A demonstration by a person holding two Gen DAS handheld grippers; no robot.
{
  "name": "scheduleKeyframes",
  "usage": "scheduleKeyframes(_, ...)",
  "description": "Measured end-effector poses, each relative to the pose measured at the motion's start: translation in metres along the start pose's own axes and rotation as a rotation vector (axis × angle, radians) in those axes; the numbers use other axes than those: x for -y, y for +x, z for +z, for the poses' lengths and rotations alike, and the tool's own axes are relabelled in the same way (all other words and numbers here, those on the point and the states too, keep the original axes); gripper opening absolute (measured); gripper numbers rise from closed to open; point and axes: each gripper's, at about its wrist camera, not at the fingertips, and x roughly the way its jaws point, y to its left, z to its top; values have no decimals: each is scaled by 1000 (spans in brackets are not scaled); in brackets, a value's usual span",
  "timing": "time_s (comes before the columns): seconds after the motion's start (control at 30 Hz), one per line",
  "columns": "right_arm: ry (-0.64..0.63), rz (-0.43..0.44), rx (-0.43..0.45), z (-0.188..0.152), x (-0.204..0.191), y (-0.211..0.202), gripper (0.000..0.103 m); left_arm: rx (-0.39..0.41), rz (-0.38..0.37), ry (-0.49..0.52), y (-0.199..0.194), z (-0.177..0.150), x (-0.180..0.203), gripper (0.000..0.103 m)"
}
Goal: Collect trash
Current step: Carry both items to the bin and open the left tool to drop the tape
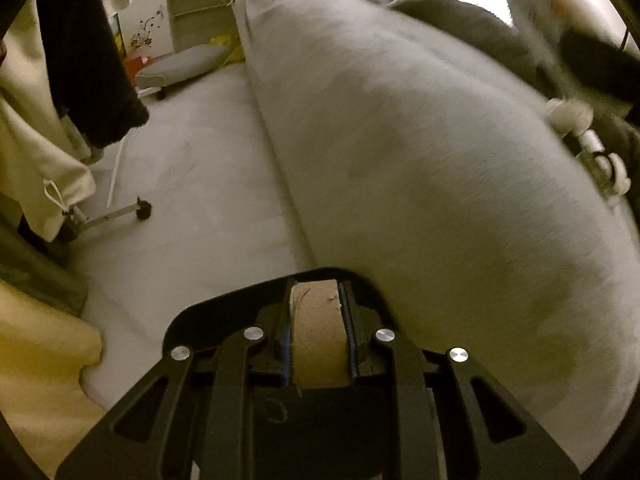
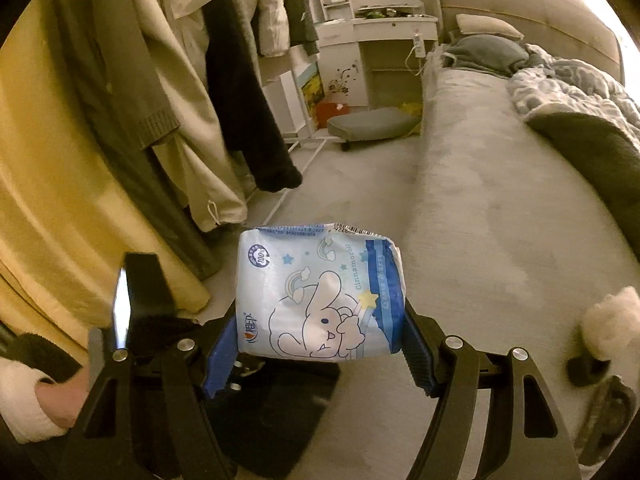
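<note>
My left gripper (image 1: 318,312) is shut on a brown cardboard tube (image 1: 318,336), held end-on between its blue pads above the floor beside the bed. My right gripper (image 2: 320,332) is shut on a white and blue tissue pack (image 2: 320,296) printed with a cartoon rabbit, held above the floor. The pack fills the gap between the blue pads (image 2: 416,344).
A grey bed (image 1: 420,152) fills the right side, with a rumpled blanket (image 2: 568,88) and dark cover (image 2: 592,152). Hanging clothes on a rack (image 2: 180,100) stand left. A rack foot with a wheel (image 1: 142,209) and a low grey stool (image 2: 368,124) sit on the floor.
</note>
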Motion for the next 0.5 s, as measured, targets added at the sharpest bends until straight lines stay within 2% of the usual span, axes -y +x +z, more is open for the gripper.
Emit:
scheduleKeyframes(0.3,4,17,-36,6,-17,29,72,-126,12,-29,36,-36,-26,22)
scheduleKeyframes(0.5,-4,22,-82,3,-29,50,72,-199,-30,-63,51,-55,-34,22)
